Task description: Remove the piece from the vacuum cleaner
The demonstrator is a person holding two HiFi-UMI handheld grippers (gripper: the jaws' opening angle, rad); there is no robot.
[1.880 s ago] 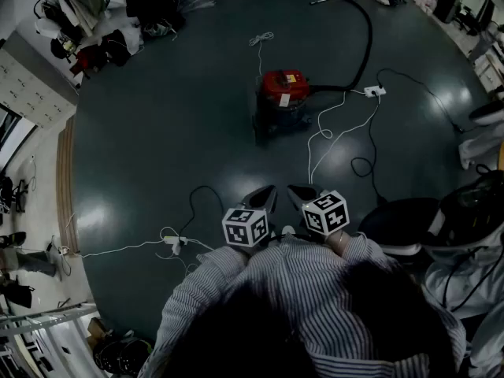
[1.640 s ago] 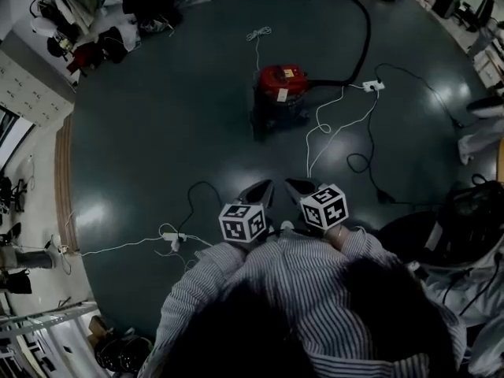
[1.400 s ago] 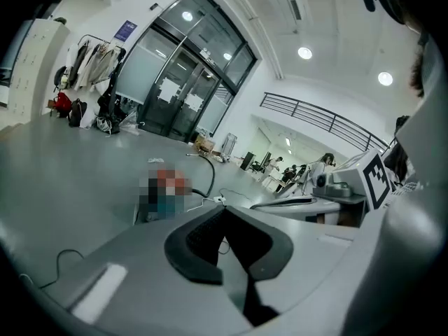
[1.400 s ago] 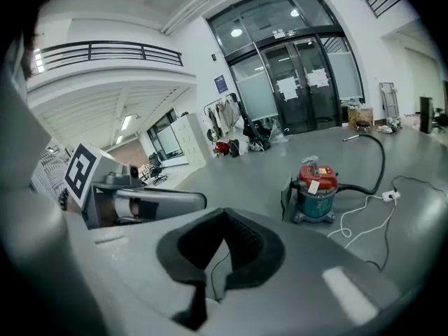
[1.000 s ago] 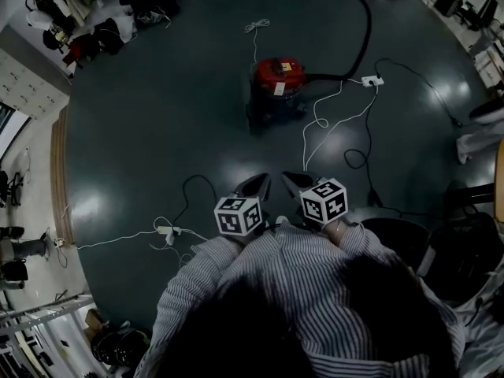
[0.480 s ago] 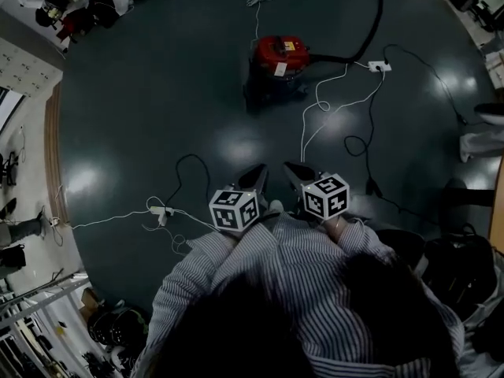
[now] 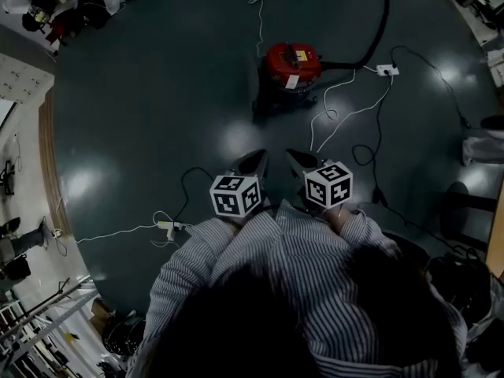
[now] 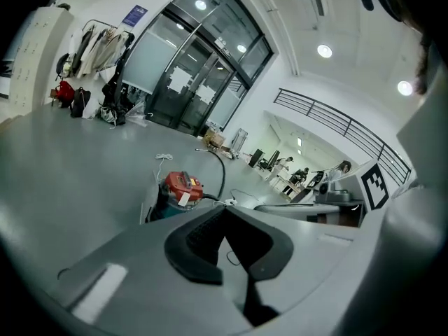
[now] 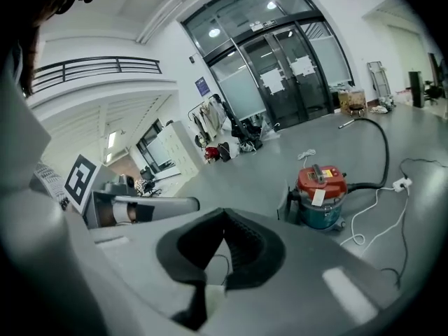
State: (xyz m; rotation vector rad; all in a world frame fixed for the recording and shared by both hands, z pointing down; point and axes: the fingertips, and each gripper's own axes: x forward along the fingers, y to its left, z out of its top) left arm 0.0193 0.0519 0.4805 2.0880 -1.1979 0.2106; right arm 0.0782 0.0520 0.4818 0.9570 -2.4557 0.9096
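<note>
The vacuum cleaner [image 7: 290,71], with a red lid over a teal drum, stands on the dark floor ahead of me; a black hose [image 7: 379,28] runs from it to the upper right. It also shows in the left gripper view as vacuum cleaner [image 8: 178,189] and in the right gripper view as vacuum cleaner [image 9: 320,192]. My left gripper [image 7: 258,157] and right gripper [image 7: 290,155] are held side by side near my chest, well short of the vacuum cleaner. Both are shut with nothing between the jaws, as the left gripper [image 8: 225,211] and right gripper [image 9: 224,214] show in their own views.
White cables [image 7: 339,116] and black cables [image 7: 370,160] lie on the floor right of the vacuum, with a white power strip [image 7: 386,70]. Another power strip [image 7: 170,227] lies at the left. Chairs [image 7: 472,203] stand at the right, clothes and bags [image 7: 75,10] at the upper left.
The vacuum cleaner now lies nearer to the grippers in the head view. Both grippers have stayed shut, side by side at the chest.
</note>
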